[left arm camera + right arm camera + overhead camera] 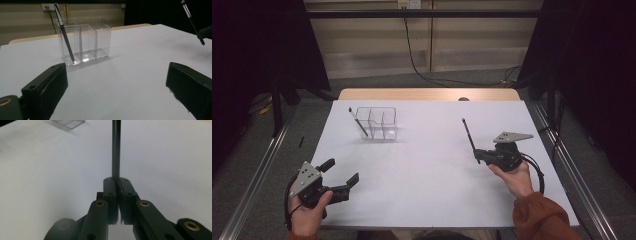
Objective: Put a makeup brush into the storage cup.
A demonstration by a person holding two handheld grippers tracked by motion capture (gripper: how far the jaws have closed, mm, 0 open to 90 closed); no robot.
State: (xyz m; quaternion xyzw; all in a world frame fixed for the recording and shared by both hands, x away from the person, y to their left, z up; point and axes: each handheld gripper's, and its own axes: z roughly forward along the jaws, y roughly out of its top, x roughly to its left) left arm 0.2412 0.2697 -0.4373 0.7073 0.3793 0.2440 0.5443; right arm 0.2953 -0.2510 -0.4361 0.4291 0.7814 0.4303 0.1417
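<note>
A clear plastic organizer (380, 123) (85, 40) with three compartments stands on the white table toward the back left. One dark pen (358, 122) (64, 33) leans in its left compartment. My right gripper (478, 154) (117, 181) hovers at the right side of the table, shut on a second dark pen (469, 134) (116, 147) that sticks out past the jaws toward the back. That pen (192, 21) also appears at the upper right of the left gripper view. My left gripper (343, 173) rests near the front left edge, open, nothing between its fingers (46, 87).
The white table top (427, 165) spreads wide between the grippers and the organizer. A wooden edge (427, 94) runs along the back. Metal rails (257, 165) flank both sides, and a black cable (422, 70) lies on the floor behind.
</note>
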